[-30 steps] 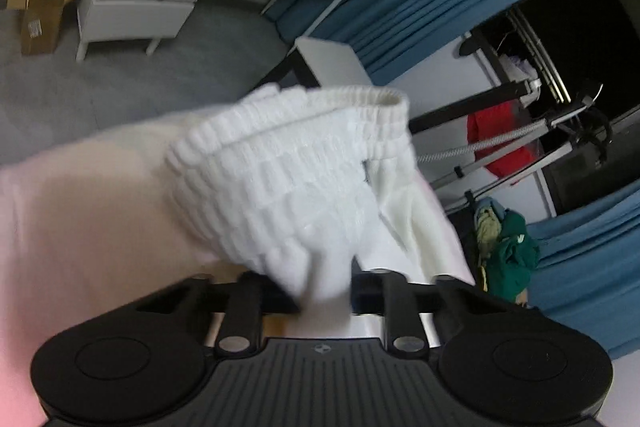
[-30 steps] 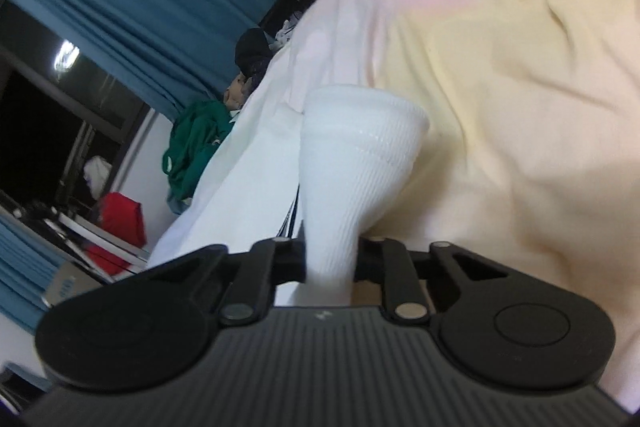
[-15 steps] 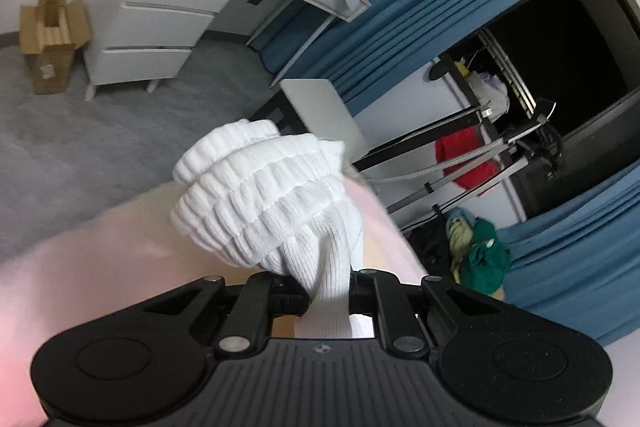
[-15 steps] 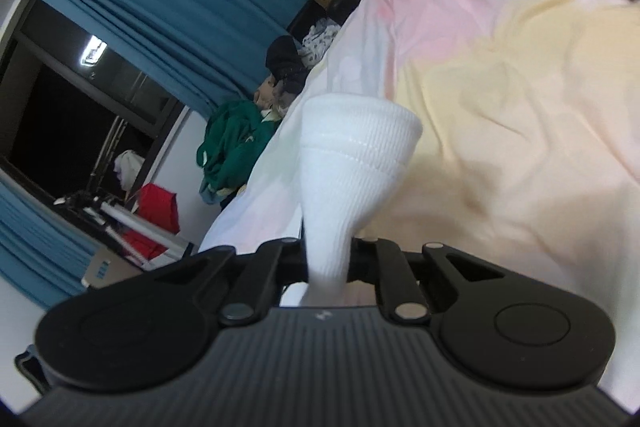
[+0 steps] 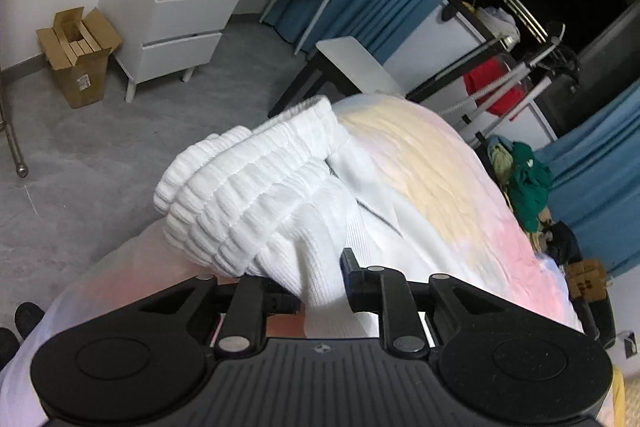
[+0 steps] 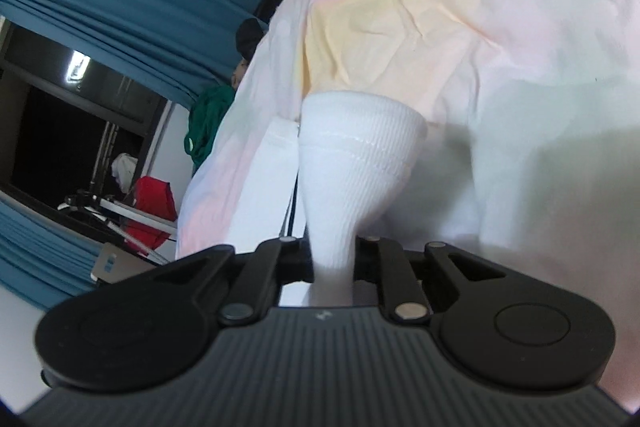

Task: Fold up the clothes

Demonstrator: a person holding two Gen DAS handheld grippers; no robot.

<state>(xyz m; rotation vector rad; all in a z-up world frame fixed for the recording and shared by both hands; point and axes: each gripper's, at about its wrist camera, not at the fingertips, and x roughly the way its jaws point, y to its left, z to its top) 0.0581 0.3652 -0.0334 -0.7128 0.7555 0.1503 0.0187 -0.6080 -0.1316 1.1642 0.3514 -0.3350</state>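
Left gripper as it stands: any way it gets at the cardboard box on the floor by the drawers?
Probably not. The left gripper has the white garment between its fingers, jaws opening, and the cardboard box sits well off across open floor, beside the white drawers.

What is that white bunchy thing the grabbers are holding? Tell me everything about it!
It is a white garment of soft ribbed knit, and which kind cannot be told. One end is a thick, puffy gathered band, bunched in rows like elastic. The left gripper has that bunched end between its jaws, which are opening. Its other end, a smooth ribbed cuff with a stitched hem, stands up between the right gripper, whose jaws are opening too. It hangs over a pastel pink and yellow bedsheet.
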